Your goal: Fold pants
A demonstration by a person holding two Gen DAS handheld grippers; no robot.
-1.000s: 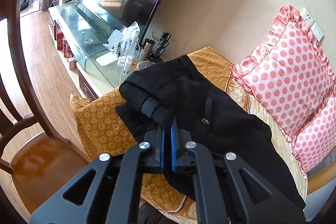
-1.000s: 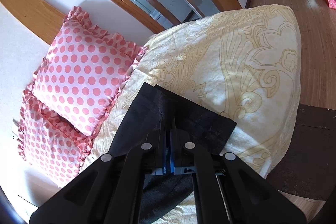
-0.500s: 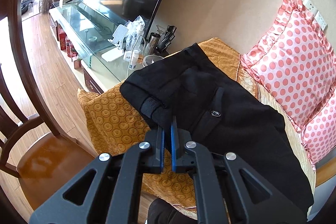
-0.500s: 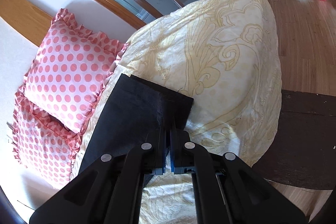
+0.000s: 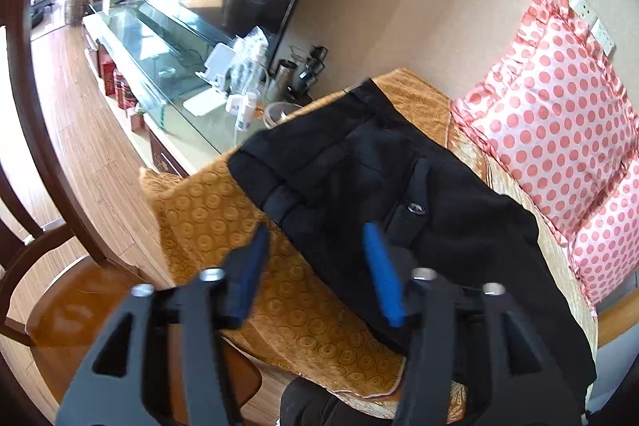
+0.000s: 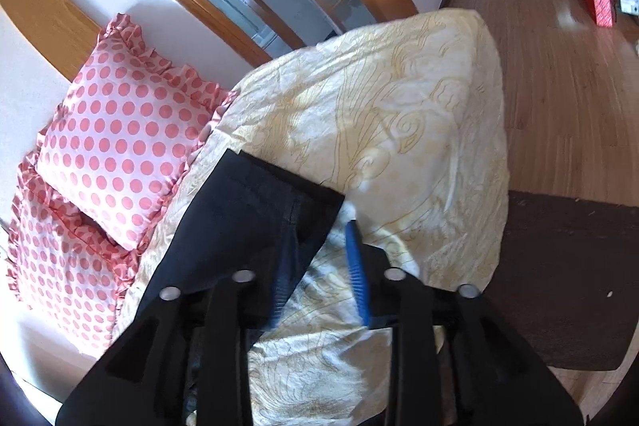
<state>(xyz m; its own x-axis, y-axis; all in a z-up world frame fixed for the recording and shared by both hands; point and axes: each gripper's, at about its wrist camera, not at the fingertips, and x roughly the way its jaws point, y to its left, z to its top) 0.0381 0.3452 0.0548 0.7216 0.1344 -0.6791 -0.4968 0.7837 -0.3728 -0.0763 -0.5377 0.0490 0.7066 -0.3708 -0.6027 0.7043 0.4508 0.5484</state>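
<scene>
Both grippers' jaws have just been opening and hold nothing. The left gripper [image 5: 315,258] stands with fingers apart above the pants' [image 5: 359,178] waistband; the right gripper [image 6: 319,258] is spread at the hem. The black pants lie flat on the bed [image 6: 399,130], beside spotted pillows [image 5: 559,114].

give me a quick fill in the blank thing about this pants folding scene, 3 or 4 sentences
1. The pants lying on the bed are ____ in colour.
2. The pillows beside the pants are white with pink ____.
3. The left gripper has just been opening and its jaws now stand ____, gripping no cloth.
4. The pads on the right gripper are ____ in colour.

Missing words: black; dots; open; blue
</scene>
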